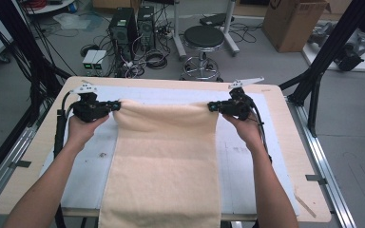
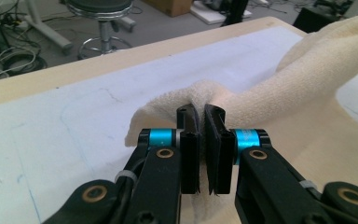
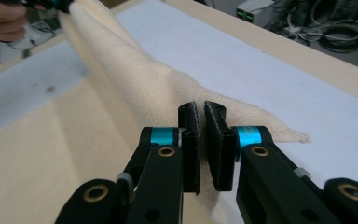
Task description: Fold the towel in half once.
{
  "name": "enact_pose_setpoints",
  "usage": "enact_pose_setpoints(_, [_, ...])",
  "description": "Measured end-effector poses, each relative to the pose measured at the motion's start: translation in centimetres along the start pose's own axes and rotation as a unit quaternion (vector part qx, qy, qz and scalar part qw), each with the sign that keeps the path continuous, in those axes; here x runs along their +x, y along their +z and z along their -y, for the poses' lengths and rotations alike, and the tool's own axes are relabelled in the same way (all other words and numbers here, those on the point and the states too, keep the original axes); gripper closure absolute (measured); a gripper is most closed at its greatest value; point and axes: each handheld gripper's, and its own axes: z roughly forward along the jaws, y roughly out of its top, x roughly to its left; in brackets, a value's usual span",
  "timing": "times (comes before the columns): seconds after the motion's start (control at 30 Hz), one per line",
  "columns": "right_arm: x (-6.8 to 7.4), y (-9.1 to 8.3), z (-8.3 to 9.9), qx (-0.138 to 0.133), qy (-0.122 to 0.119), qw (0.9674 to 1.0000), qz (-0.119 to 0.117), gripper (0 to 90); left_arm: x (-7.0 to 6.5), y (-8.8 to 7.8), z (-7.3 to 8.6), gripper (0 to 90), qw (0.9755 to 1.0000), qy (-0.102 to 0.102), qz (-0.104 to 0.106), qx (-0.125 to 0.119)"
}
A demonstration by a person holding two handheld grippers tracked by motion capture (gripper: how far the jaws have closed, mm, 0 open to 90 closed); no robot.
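While both tongs (image 1: 116,106) (image 1: 212,107) pinch its far corners, towel (image 1: 164,161) overhangs the table's (image 1: 24,156) near edge.

Grey floor behind the table's a mess of cables (image 1: 147,59), two black PC towers (image 1: 132,26), a round black stool (image 1: 203,38), a cardboard box (image 1: 294,21), black frame struts (image 1: 330,52) on the right
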Motion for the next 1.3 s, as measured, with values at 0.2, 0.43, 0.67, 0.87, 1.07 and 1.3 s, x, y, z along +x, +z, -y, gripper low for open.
enact_pose_setpoints(0.2, [2.7,-1.9,2.8,-0.018,-0.022,0.9991,-0.032,85.0,-2.2,-2.7,2.4,84.1,0.9992,0.027,0.031,-0.002])
enact_pose_setpoints(0.43, [7.8,-4.1,6.8,-0.015,-0.072,0.9953,-0.064,84.5,-5.6,-6.6,6.7,84.1,0.9964,0.053,0.065,0.0])
enact_pose_setpoints(0.67, [11.2,-4.6,12.2,0.016,-0.08,0.9912,-0.104,71.5,-8.1,-9.5,12.7,65.2,0.9911,0.028,0.126,0.035])
enact_pose_setpoints(0.87, [10.9,-5.1,13.7,0.018,-0.063,0.9937,-0.092,59.5,-8.0,-9.5,12.7,54.0,0.993,0.033,0.11,0.031])
enact_pose_setpoints(1.07, [9.8,-2.6,12.5,0.041,-0.079,0.994,-0.064,55.1,-6.8,-6.0,11.1,51.3,0.9968,0.044,0.061,0.028])
enact_pose_setpoints(1.3, [7.6,0.4,12.7,0.064,-0.062,0.9948,-0.049,54.1,-5.2,-3.0,11.3,53.2,0.9957,0.051,0.028,0.072])
